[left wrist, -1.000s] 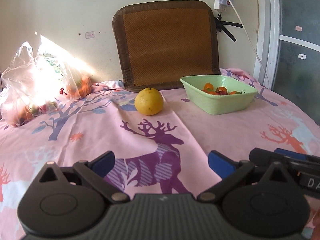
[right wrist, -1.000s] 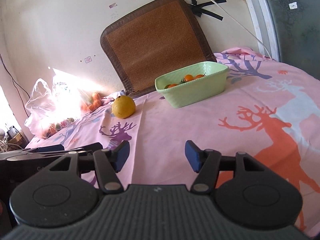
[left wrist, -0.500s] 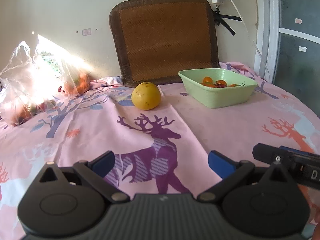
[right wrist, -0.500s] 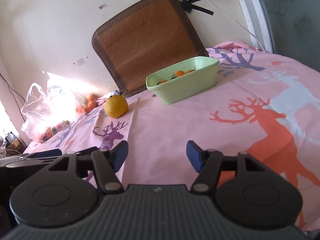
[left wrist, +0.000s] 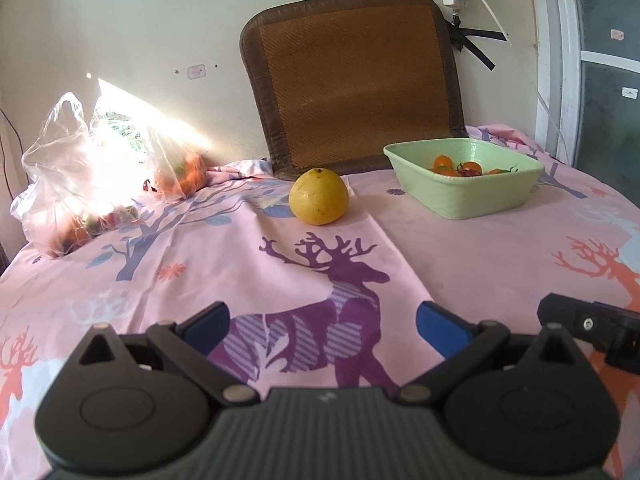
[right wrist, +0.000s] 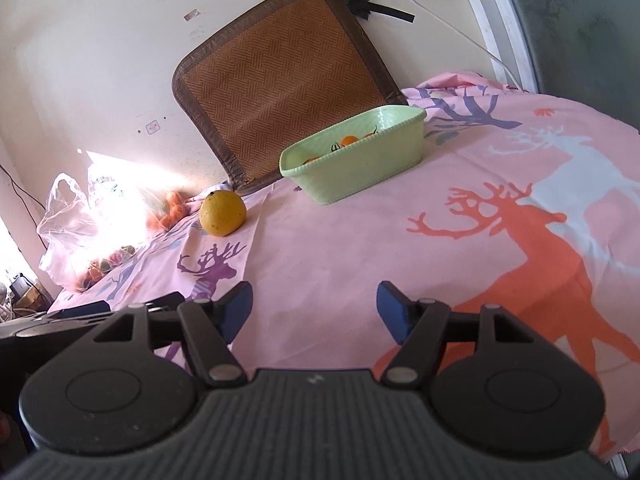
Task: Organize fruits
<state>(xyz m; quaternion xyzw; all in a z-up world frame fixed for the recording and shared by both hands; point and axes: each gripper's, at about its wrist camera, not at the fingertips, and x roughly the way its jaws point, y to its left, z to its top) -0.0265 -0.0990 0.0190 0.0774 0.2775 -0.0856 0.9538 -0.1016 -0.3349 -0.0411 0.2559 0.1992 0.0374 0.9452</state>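
Yellow fruit (left wrist: 318,197) alone, left of green basket (left wrist: 472,196); both tongs (left wrist: 324,322) (right wrist: 315,307) apart, empty. Next: reach, grab fruit.

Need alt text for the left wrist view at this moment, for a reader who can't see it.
The open left gripper hovers empty over a pink deer-print tablecloth, facing a large yellow fruit. Right of the fruit sits a green basket holding small orange fruits; a plastic bag of fruit lies far left, by the wall.
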